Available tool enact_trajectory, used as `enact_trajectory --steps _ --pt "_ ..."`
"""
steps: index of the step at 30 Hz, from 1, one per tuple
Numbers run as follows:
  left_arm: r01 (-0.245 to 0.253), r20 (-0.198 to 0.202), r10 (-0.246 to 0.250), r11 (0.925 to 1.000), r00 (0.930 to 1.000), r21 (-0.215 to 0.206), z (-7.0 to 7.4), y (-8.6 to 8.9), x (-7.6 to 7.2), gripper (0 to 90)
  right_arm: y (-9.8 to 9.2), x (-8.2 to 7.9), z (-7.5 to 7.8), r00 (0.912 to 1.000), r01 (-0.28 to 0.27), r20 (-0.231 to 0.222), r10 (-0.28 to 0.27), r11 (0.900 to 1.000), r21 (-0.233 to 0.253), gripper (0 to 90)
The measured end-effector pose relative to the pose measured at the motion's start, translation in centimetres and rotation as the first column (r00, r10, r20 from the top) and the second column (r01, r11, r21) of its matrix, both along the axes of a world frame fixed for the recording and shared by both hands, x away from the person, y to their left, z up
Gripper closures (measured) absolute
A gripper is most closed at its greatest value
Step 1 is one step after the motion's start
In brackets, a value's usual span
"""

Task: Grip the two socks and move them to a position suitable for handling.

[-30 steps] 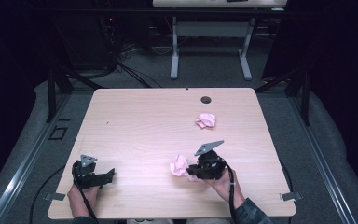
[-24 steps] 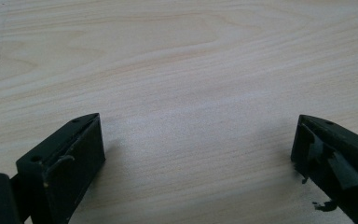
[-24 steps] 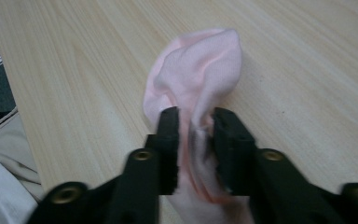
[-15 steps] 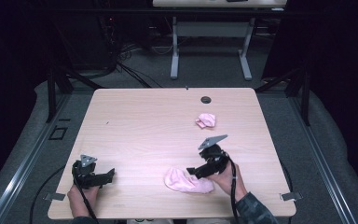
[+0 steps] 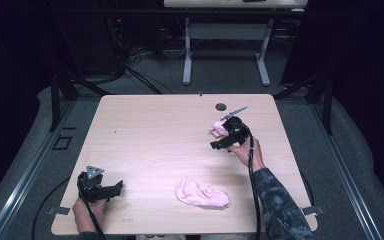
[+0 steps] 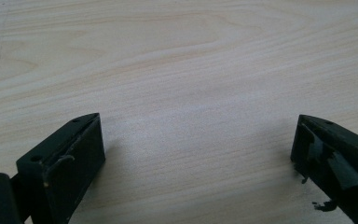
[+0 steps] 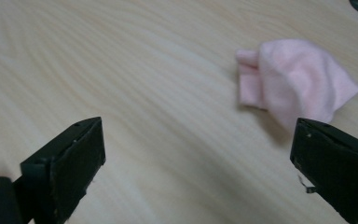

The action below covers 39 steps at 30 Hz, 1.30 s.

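One pink sock lies spread flat near the desk's front edge. A second pink sock sits bunched and crumpled toward the far right, well apart from the first.

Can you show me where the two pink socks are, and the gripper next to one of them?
flat pink sock (image 5: 202,193), high view, middle of the cloth.
bunched pink sock (image 7: 298,80), right gripper view, middle of the bundle.
right gripper (image 5: 219,145), high view, between its open jaw tips.

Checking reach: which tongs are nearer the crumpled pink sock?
Right. The right tongs hover open just beside the crumpled pink sock; the left tongs sit far off at the table's near-left corner.
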<state>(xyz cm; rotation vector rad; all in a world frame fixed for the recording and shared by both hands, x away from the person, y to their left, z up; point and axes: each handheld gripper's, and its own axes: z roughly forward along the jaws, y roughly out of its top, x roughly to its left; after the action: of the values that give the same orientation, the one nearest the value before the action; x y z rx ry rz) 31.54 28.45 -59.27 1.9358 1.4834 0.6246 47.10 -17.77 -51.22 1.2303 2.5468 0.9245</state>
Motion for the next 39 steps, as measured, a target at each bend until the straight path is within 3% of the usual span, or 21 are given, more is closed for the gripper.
enact_trajectory --steps 1,2,8,9,14,16,19,21,22,25,27,28,30,34,37,39 --pt "0.0 0.0 0.0 1.0 1.0 0.0 0.0 0.0 0.0 2.6 0.0 0.7 -0.1 0.9999 0.011 0.0 -0.011 1.0 0.003 3.8" --pt "-0.001 0.001 0.001 1.0 1.0 -0.001 0.0 0.0 0.0 2.6 -0.1 2.4 -0.2 0.9992 0.039 0.003 -0.039 0.999 -0.014 6.0" --pt "0.001 0.0 -0.001 1.0 1.0 0.0 0.0 0.0 0.0 2.8 -0.2 5.7 -0.6 0.9944 0.105 -0.007 -0.105 0.994 -0.009 16.2" --pt "0.001 0.0 -0.001 1.0 1.0 0.0 0.0 0.0 0.0 2.8 0.0 6.3 -0.9 0.993 0.118 -0.003 -0.118 0.993 -0.025 20.4" --pt "0.001 0.001 -0.001 1.0 1.0 -0.001 0.0 0.0 0.0 2.9 0.5 7.7 -2.6 0.9868 0.159 -0.022 -0.16 0.986 -0.055 34.0" --pt "0.001 0.001 -0.001 1.0 1.0 -0.001 0.0 0.0 0.0 2.9 0.6 8.0 -3.4 0.9864 0.155 -0.041 -0.159 0.984 -0.094 41.7" --pt "0.002 0.002 -0.002 1.0 1.0 -0.001 0.0 0.0 0.0 3.0 0.5 8.1 -4.4 0.9849 0.161 -0.047 -0.167 0.981 -0.106 49.7" --pt "0.002 0.003 -0.002 1.0 1.0 -0.001 0.0 0.0 0.0 3.1 0.2 7.9 -4.6 0.9835 0.171 -0.049 -0.174 0.983 -0.062 64.6" --pt "0.002 0.003 -0.002 1.0 1.0 -0.001 0.0 0.0 0.0 3.1 0.2 7.8 -4.7 0.9841 0.17 -0.046 -0.172 0.985 -0.036 70.8" --pt "0.003 0.003 -0.003 1.0 1.0 -0.001 0.0 0.0 0.0 3.3 0.3 7.3 -4.5 0.9855 0.162 -0.045 -0.164 0.986 -0.031 82.4" --pt "0.002 0.003 -0.002 1.0 1.0 -0.001 0.0 0.0 0.0 3.4 0.4 6.7 -3.7 0.9891 0.14 -0.049 -0.139 0.99 0.018 83.4" --pt "0.002 0.003 -0.002 1.0 1.0 -0.001 0.0 0.0 0.0 3.4 0.5 6.1 -2.9 0.9917 0.127 -0.022 -0.127 0.991 0.041 83.5" --pt "0.002 0.003 -0.002 1.0 1.0 -0.001 0.0 0.0 0.0 3.4 1.1 4.3 -0.8 0.9975 0.07 0.007 -0.07 0.995 0.075 83.6" --pt "0.002 0.003 -0.002 1.0 1.0 -0.001 0.0 0.0 0.0 3.6 2.3 0.3 2.0 0.9979 -0.015 0.065 0.009 0.995 0.1 83.6" --pt "0.0 0.004 0.0 1.0 1.0 -0.003 0.0 0.0 0.0 3.7 2.9 -2.6 2.9 0.9956 -0.077 0.064 0.069 0.99 0.121 83.6" --pt "-0.001 0.005 0.001 1.0 1.0 -0.003 0.0 0.0 0.0 3.7 3.4 -4.1 2.6 0.9932 -0.11 0.053 0.104 0.986 0.124 83.6"
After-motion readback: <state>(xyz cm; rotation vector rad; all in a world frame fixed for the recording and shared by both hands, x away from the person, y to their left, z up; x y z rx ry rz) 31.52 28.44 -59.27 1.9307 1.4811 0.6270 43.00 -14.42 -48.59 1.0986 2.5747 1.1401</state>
